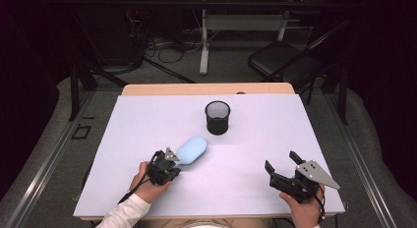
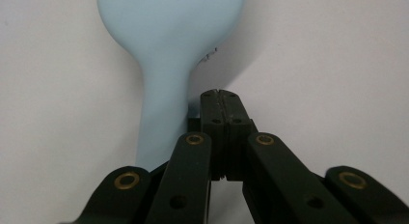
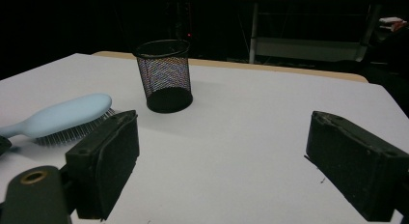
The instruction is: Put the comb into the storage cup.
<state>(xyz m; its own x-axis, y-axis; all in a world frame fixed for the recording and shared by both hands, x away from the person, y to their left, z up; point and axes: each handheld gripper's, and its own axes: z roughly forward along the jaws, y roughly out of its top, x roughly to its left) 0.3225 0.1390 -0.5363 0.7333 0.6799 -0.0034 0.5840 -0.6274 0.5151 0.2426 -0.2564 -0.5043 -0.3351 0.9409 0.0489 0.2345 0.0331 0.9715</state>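
The left claw [image 1: 169, 161] is closed with nothing between its jaws, just beside the handle of the light blue hairbrush [image 1: 192, 150] lying bristles-down on the white worktop [image 1: 255, 134]; the right claw [image 1: 281, 166] gapes wide, empty; a black mesh cup [image 1: 217, 117] stands beyond

Brush [image 1: 191, 150] before cup [image 1: 217, 117], leftward

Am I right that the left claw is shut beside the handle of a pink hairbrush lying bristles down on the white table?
Not quite: the hairbrush is pale blue, not pink, as the right gripper view shows. The rest holds: the left claw is shut beside its handle, and it lies bristles down on the white table.
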